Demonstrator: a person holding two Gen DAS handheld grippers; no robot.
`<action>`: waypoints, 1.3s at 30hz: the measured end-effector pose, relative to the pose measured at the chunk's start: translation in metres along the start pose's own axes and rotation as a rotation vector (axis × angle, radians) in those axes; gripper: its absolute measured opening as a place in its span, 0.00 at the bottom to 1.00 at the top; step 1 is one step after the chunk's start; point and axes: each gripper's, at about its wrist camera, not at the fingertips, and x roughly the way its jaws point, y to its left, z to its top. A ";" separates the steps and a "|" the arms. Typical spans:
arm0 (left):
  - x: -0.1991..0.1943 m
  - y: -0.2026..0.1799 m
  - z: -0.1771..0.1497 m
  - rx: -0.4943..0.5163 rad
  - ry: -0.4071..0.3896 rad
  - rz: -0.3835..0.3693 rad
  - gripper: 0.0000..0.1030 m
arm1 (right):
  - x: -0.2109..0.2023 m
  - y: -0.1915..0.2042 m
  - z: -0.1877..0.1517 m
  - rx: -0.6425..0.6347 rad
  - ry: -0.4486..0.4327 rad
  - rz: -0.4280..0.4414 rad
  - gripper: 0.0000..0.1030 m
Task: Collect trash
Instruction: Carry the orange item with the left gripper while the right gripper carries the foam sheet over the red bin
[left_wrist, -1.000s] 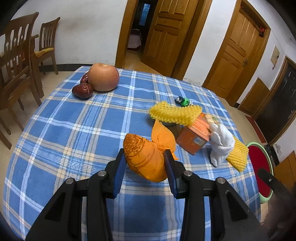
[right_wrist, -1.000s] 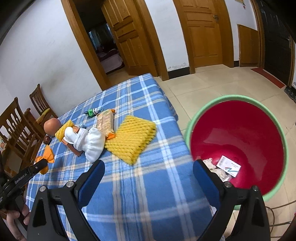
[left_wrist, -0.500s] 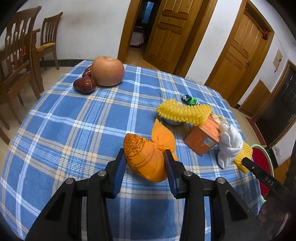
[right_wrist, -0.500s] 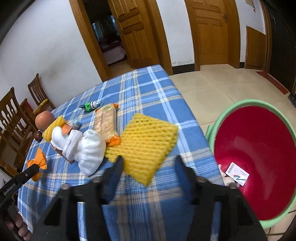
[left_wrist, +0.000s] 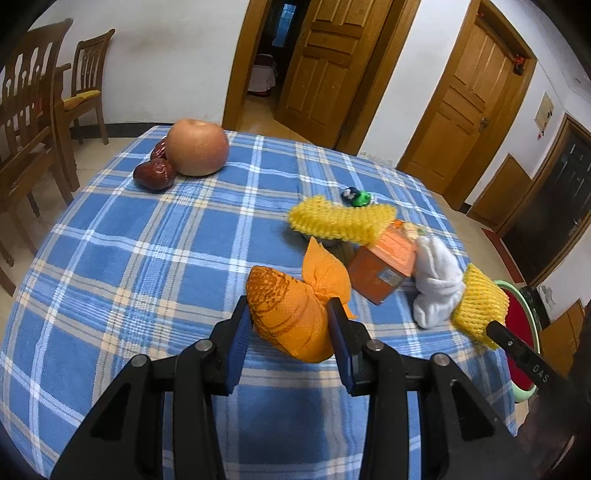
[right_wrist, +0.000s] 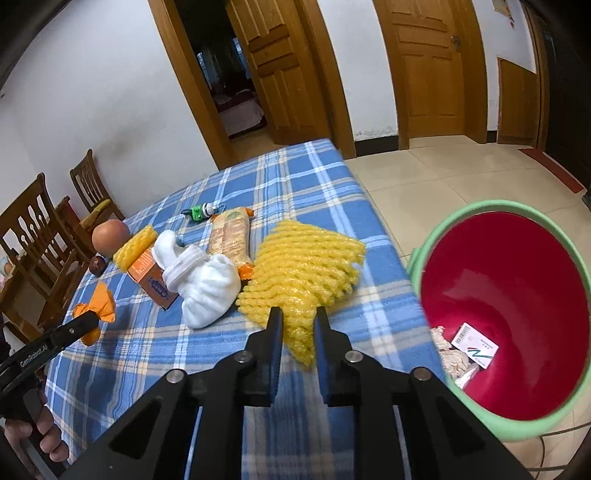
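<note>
Blue plaid tablecloth (right_wrist: 155, 354), bin (right_wrist: 436, 236) at 3 o'clock. Right gripper (right_wrist: 297, 325), wide open a second ago, has now pinched the yellow foam net (right_wrist: 306, 266); bin drop likely next. Left gripper (left_wrist: 290, 325) stays clamped on the orange wrapper (left_wrist: 291, 314).

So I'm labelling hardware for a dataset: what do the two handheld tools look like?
Both are matte black plastic with silver round bolts at the joints. The left tool has blue pads on its fingers, and white "GenRobot.AI" lettering on its side. The right tool has black fingers. A bare hand grips the left one.
</note>
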 end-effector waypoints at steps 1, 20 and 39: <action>-0.002 -0.003 0.000 0.005 -0.001 -0.006 0.40 | -0.005 -0.001 -0.001 0.003 -0.006 -0.002 0.18; -0.026 -0.069 -0.004 0.105 -0.009 -0.142 0.40 | -0.076 -0.038 -0.014 0.079 -0.117 -0.034 0.18; -0.022 -0.150 -0.006 0.218 0.021 -0.236 0.40 | -0.119 -0.095 -0.025 0.180 -0.184 -0.100 0.18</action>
